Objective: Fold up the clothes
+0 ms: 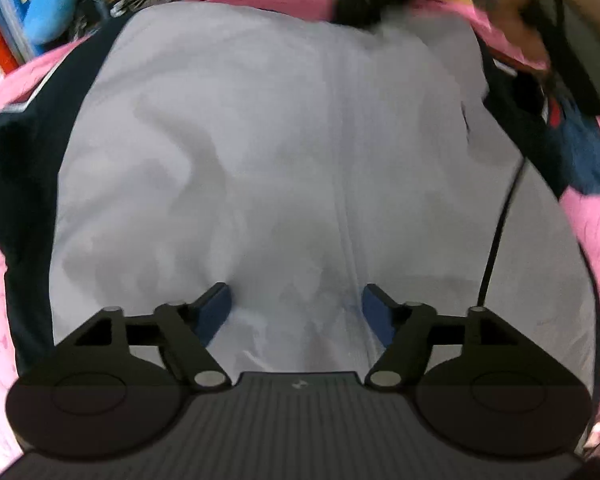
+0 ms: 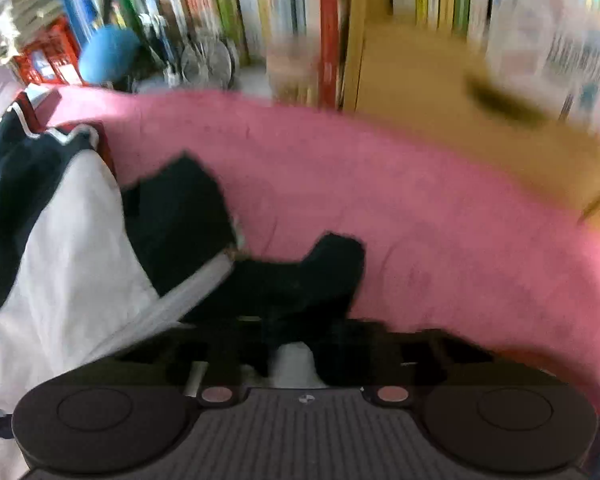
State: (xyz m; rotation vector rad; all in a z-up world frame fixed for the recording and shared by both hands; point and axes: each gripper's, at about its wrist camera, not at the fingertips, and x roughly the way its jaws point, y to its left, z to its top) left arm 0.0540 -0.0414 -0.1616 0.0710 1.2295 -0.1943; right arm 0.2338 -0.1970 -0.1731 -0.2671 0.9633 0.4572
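Garment position: a white shirt with dark navy sleeves lies spread on a pink sheet and fills most of the left wrist view.

Left wrist view, left to right:
- Navy sleeve at the left edge, with a white stripe near its upper end.
- White body panel across the centre, creased, with a seam running down to the lower centre.
- Left gripper at the bottom centre. Its blue-padded fingers stand wide apart above the white fabric with nothing between them.
- Black cable running down the right side.
- Second navy sleeve at the right edge.

Right wrist view, left to right:
- White panel and navy shoulder of the shirt at the left edge.
- Right gripper at the bottom centre. The fingers are closed together on a bunched fold of the navy sleeve fabric, which rises over them.
- Pink sheet across the centre and right.
- Cardboard box at the upper right, blurred.
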